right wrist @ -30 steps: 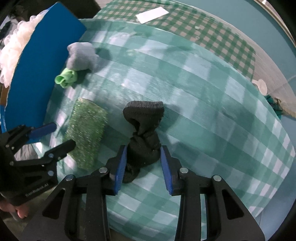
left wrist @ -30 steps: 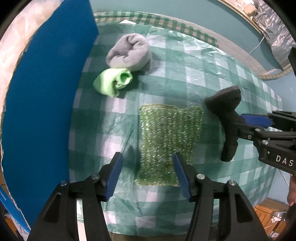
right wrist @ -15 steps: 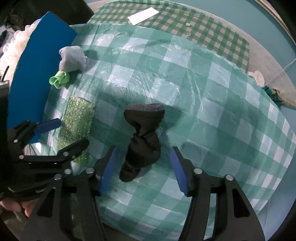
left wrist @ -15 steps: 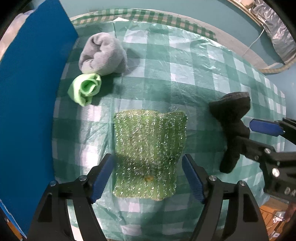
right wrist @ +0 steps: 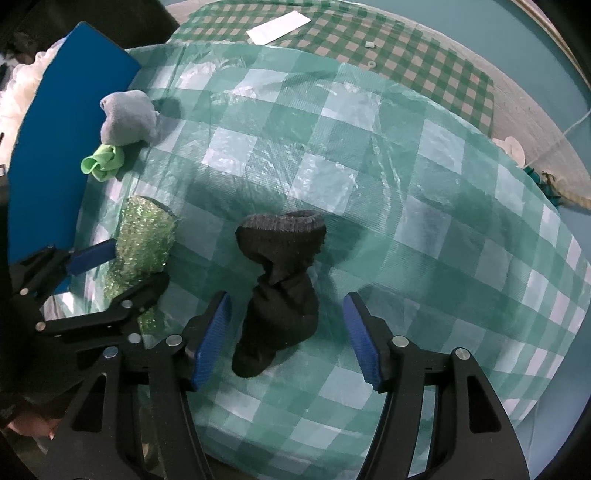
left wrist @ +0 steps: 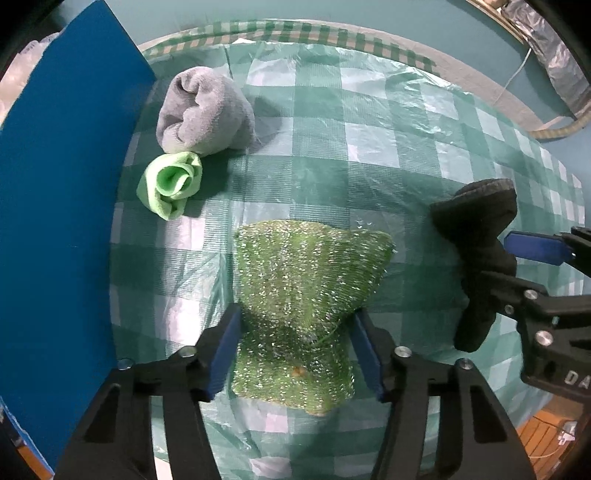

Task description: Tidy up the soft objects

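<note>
Left claw (left wrist: 295,350): blue-padded jaws closing on the sparkly green mesh scouring cloth (left wrist: 306,291), pads pressed against both of its sides so that the fabric pinches into a waist between them. The cloth's far end fans out wide on the bench (left wrist: 369,147), which is covered with a green-and-white checked plastic sheet.

Right claw (right wrist: 286,336): jaws opening, with clear gaps on either side of the crumpled black sock (right wrist: 280,288) that lies between them on the bench. The pads do not touch it. The sock's ribbed cuff points away from the claw.

Beyond the scouring cloth, near the left edge of the bench, a rolled light-green cloth (left wrist: 171,184) lies touching a rolled grey towel (left wrist: 207,114). Both sit just beside a flat blue board (left wrist: 62,221) bordering the bench.

In the right wrist view a white paper slip (right wrist: 279,26) rests on the checked fabric at the far end, well apart from the soft items.
</note>
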Demonstrator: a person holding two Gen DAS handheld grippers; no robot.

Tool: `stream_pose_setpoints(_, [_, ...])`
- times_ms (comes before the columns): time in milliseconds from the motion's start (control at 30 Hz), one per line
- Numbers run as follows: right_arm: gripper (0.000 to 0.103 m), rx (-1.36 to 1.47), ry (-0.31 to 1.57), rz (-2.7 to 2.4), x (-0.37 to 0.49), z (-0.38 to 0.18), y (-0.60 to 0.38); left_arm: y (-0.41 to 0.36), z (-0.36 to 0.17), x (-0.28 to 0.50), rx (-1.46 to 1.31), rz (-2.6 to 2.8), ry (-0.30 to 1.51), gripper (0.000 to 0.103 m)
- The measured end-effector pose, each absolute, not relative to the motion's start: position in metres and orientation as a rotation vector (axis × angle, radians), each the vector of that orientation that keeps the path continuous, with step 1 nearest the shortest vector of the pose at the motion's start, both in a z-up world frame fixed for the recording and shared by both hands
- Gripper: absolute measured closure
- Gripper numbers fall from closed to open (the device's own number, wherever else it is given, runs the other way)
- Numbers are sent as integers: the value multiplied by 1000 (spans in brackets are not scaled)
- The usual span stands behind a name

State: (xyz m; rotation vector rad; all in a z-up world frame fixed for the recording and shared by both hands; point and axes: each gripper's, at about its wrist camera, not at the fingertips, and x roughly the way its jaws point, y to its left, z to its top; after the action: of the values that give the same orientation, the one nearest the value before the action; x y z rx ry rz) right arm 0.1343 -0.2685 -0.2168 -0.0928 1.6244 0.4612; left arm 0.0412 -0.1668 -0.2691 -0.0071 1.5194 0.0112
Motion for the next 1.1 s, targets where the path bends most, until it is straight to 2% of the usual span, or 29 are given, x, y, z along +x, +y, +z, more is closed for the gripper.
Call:
stream_pose_setpoints(33, [39, -99, 1624, 458, 134, -218, -267, -165, -269, 41, -5, 9, 1517, 53])
stream_pose_setpoints(100, [39, -112, 1620, 454, 132, -220, -264, -162, -268, 42, -4, 6, 1517, 66])
stream_pose_setpoints(167, [39, -127, 1620, 457, 130, -222, -261, -159, -268, 43, -6, 4, 1522, 73])
stream_pose_setpoints(233, [48, -147, 1616, 456, 128, -224, -258, -154, -267, 45, -9, 7, 1529, 76])
stream_pose_setpoints(267, [58, -151, 1617, 455, 128, -224, -257, -152, -267, 46, -10, 9, 1531, 79])
stream_pose_setpoints(467, [63, -169, 1606, 451, 125, -221, -254, -134, -258, 37, 1, 14, 1508, 81])
stream_pose_setpoints(1100, [64, -188, 1513, 489, 123, -155, -243, -112, -192, 16, 52, -7, 1408, 81])
